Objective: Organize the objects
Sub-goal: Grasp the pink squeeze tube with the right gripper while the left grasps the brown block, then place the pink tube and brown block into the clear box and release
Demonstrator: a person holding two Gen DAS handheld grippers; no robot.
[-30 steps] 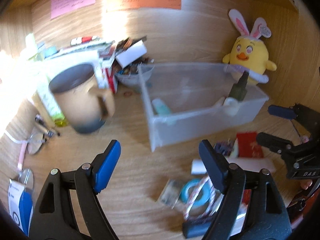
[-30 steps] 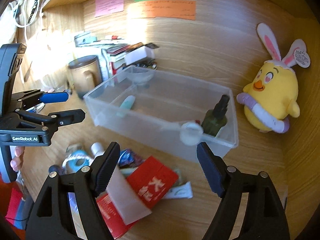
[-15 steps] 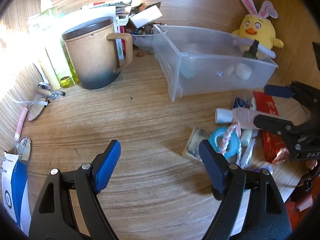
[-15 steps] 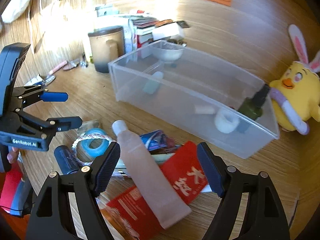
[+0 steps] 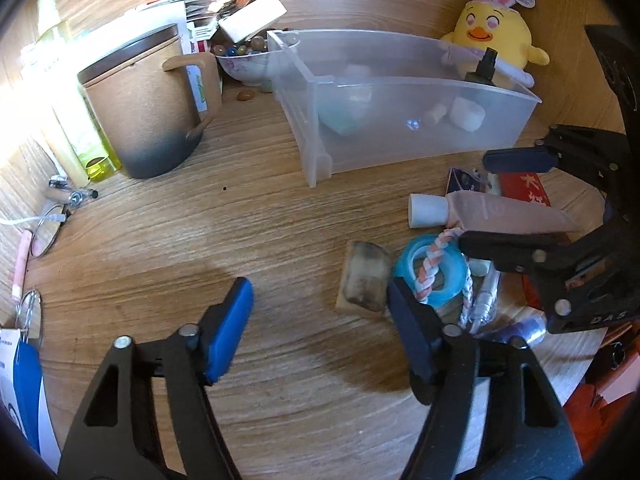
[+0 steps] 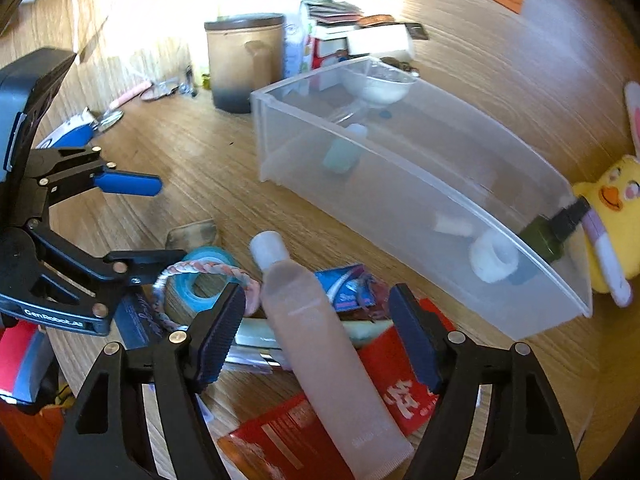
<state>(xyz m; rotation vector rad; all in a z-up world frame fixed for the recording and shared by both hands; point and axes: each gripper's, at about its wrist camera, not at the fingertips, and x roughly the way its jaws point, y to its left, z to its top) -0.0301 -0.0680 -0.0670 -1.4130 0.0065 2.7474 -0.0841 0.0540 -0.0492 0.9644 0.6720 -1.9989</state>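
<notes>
A clear plastic bin (image 5: 400, 136) (image 6: 420, 200) on the wooden desk holds a dark spray bottle (image 6: 554, 228), a white roll (image 6: 494, 260) and a mint tube (image 6: 340, 156). In front of it lies a pile: a pink tube (image 6: 320, 312) (image 5: 500, 212), a blue tape ring (image 5: 432, 268) (image 6: 204, 276) with a braided cord (image 5: 430, 260), red packets (image 6: 400, 392). My right gripper (image 6: 316, 332) is open, its jaws on either side of the pink tube. My left gripper (image 5: 320, 320) is open and empty, left of the pile, beside a small brownish block (image 5: 364, 280).
A tan mug (image 5: 140, 108) and a yellow-green bottle (image 5: 76, 112) stand at the left. A bowl of beads (image 5: 244, 60) and stacked papers sit behind the bin. A yellow chick plush (image 5: 492, 36) leans on the back wall. Glasses and pens (image 5: 52, 216) lie at the left edge.
Both grippers have tilted down and moved closer to the desk. The right gripper has closed in over the pink tube. The left gripper has moved toward the pile.
</notes>
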